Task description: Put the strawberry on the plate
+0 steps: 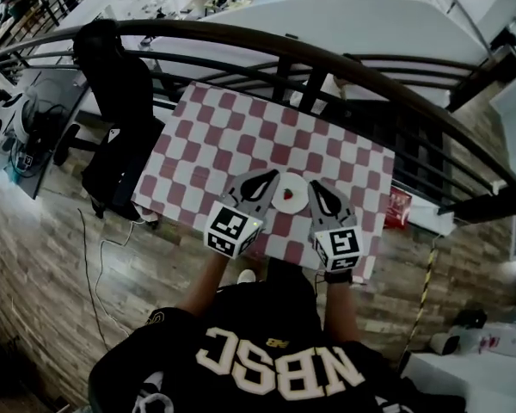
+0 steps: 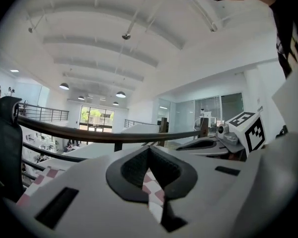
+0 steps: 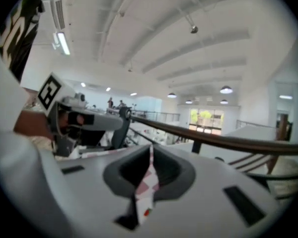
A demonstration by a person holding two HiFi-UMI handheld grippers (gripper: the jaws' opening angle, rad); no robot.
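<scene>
Head view shows the small red strawberry [image 1: 287,195] lying on the round white plate [image 1: 300,206] between the left tool [image 1: 273,173] and right tool [image 1: 314,184], both closed and empty, so I'd lift them away without nudging it.

Small red strawberry [image 1: 288,194] lies at the middle of the white plate [image 1: 300,204]

Left gripper [image 1: 272,175]: held low ahead of the torso, tip angled inward, fingers closed together, nothing between them. Right gripper [image 1: 313,184]: alongside and near, tip angled inward, fingers likewise together, empty. Left forearm [image 1: 205,284] and right forearm [image 1: 340,304] bare, extended forward.
</scene>
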